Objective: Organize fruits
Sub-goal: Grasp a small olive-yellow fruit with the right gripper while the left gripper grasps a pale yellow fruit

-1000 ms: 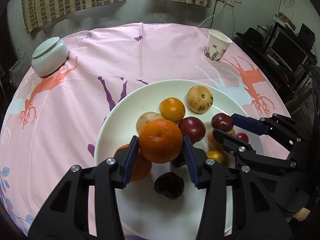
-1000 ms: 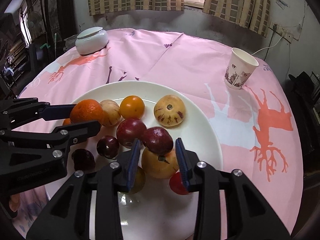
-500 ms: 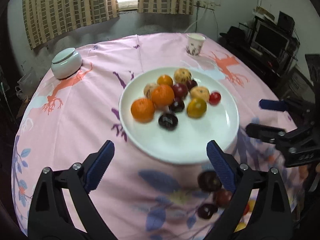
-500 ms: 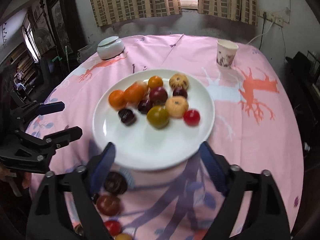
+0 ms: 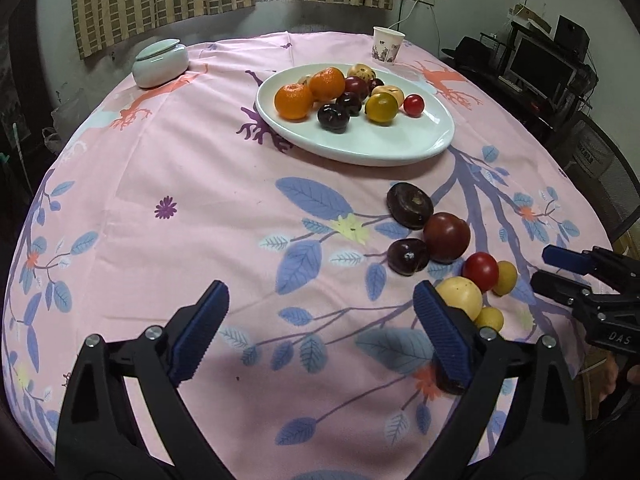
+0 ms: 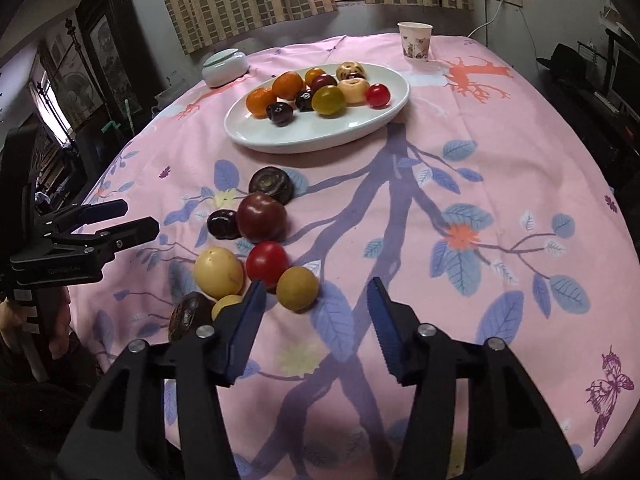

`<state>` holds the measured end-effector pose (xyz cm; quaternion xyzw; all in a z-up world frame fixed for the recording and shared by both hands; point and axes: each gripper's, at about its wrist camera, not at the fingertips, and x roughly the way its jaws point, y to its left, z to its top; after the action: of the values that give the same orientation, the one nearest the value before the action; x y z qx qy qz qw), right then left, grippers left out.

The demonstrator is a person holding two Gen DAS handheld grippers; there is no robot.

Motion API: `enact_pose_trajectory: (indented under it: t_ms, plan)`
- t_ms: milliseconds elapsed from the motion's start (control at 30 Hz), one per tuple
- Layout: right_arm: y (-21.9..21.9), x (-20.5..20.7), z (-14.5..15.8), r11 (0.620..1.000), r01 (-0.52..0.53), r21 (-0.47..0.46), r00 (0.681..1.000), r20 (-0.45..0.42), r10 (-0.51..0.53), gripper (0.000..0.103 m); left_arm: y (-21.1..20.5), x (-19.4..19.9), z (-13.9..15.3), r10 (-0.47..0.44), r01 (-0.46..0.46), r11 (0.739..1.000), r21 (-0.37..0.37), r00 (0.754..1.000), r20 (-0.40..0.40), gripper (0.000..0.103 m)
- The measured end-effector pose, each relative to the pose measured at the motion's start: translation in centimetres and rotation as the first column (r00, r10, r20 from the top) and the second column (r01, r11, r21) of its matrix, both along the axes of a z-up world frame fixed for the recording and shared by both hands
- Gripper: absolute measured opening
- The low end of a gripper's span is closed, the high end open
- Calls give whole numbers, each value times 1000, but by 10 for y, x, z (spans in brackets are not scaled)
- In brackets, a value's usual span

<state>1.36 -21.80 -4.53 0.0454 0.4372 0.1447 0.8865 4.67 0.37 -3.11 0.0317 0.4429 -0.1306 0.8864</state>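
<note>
A white plate (image 5: 400,148) (image 6: 304,140) at the far middle of the table holds several fruits, among them two oranges (image 5: 294,101) (image 6: 287,85), dark plums and a red tomato (image 6: 378,95). Loose fruits lie on the pink cloth nearer me: a dark tomato (image 5: 446,237) (image 6: 261,217), a red tomato (image 5: 480,271) (image 6: 267,264), a pale yellow fruit (image 5: 460,298) (image 6: 219,272) and dark plums (image 5: 409,205). My left gripper (image 5: 320,332) is open and empty above the cloth, left of the loose fruits. My right gripper (image 6: 316,326) is open and empty, just behind a yellow plum (image 6: 298,289).
A paper cup (image 5: 387,45) (image 6: 415,40) stands behind the plate. A lidded pale green bowl (image 5: 161,63) (image 6: 225,67) sits at the far left. Dark furniture and a monitor (image 5: 540,66) stand beyond the table's right edge.
Both grippers let go of their fruit on the plate, opened wide and drew back to the near side of the table. The loose fruits came into view.
</note>
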Motion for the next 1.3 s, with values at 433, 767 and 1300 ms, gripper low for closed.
enact_pose_trajectory:
  t_ms: [433, 767, 1300]
  plan:
    - [16, 4, -14, 998, -56, -24, 998, -25, 55, 28, -22, -14, 0, -45, 46, 999, 22, 999, -13, 95]
    - [-22, -21, -3, 1000, 7, 19, 1000, 23, -7, 28, -71, -8, -20, -118, 122, 992, 36, 989, -94, 93]
    - [-32, -32, 5, 996, -12, 91, 999, 53, 7, 28, -58, 10, -37, -66, 58, 997, -53, 983, -169, 38]
